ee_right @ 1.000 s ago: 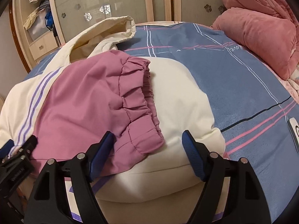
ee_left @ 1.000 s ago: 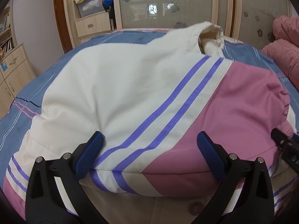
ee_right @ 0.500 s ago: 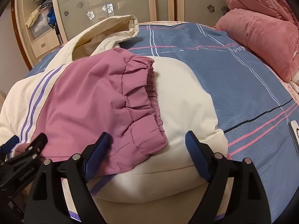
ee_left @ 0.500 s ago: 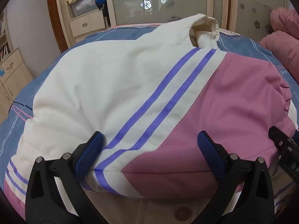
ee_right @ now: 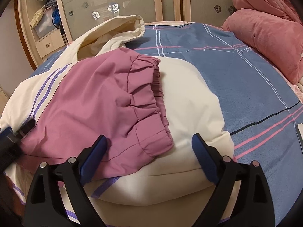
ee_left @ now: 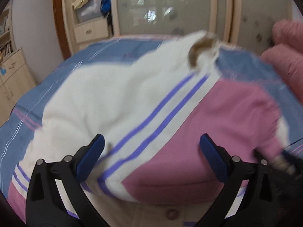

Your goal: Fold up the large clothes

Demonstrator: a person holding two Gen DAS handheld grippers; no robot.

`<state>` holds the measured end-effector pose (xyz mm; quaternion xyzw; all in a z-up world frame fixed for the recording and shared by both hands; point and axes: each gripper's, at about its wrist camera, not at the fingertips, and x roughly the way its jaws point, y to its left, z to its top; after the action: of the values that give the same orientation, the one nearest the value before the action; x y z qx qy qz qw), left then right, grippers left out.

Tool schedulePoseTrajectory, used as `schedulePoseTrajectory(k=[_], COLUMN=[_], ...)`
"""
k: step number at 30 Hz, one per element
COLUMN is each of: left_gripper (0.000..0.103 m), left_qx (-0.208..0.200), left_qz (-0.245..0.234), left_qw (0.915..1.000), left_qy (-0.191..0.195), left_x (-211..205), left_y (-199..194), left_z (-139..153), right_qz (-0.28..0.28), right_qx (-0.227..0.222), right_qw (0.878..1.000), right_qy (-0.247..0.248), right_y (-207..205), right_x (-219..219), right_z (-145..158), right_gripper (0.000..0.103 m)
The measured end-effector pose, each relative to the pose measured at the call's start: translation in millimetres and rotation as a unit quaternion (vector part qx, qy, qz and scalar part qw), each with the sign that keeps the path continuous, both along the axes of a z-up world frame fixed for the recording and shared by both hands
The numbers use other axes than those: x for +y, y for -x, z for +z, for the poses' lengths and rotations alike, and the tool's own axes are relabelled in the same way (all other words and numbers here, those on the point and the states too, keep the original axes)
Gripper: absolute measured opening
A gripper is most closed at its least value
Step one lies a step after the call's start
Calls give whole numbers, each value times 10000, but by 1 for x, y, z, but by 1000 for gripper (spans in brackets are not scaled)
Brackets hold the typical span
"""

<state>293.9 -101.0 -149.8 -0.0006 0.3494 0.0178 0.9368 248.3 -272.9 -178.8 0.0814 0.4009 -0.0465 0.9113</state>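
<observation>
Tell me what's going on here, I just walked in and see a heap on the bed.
A person holding two grippers is folding a cream, pink and purple-striped jacket on the blue bedspread. One sleeve already lies across the body. The left gripper and right gripper are both open above its near edge, gripping nothing.

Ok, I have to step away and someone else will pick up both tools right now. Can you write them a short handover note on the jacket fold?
Left tool: open, holding nothing, poised over the near folded edge of the jacket; this view is motion-blurred.
Right tool: open, holding nothing, at the near edge by the pink cuff.
Things: the jacket lies on the blue bed cover, hood at the far end, pink sleeve folded across the cream body.
Done: sleeve folded in.
Left: probably grip the near edge with both tools and fold it toward the hood, then smooth.
</observation>
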Motion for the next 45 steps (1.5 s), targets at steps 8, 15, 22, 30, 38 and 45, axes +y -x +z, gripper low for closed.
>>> schedulePoseTrajectory(k=[8, 15, 22, 30, 38, 45], left_gripper=[101, 101, 45, 5, 6, 53], left_qx=[-188, 642, 1276, -123, -162, 572], left_qz=[-145, -326, 454, 0, -841, 14], left_qw=[9992, 9910, 9618, 9994, 9938, 9914], left_qy=[-328, -1124, -2379, -308, 712, 1180], left_x=[-4, -79, -133, -65, 21, 98], left_y=[-106, -250, -322, -236, -4, 79], left_z=[51, 49, -7, 112, 99, 4], right_qz=[-2, 45, 106, 119, -976, -1841], right_qx=[-79, -93, -130, -206, -1528, -1607], right_qw=[10000, 9999, 9997, 9981, 9495, 9215], right_qy=[32, 18, -192, -575, -2561, -3020], right_y=[1, -3, -2, -2, 42, 61], right_x=[2, 5, 0, -13, -91, -124], right_z=[-3, -6, -6, -1, 25, 12], right_gripper=[96, 102, 102, 102, 102, 102])
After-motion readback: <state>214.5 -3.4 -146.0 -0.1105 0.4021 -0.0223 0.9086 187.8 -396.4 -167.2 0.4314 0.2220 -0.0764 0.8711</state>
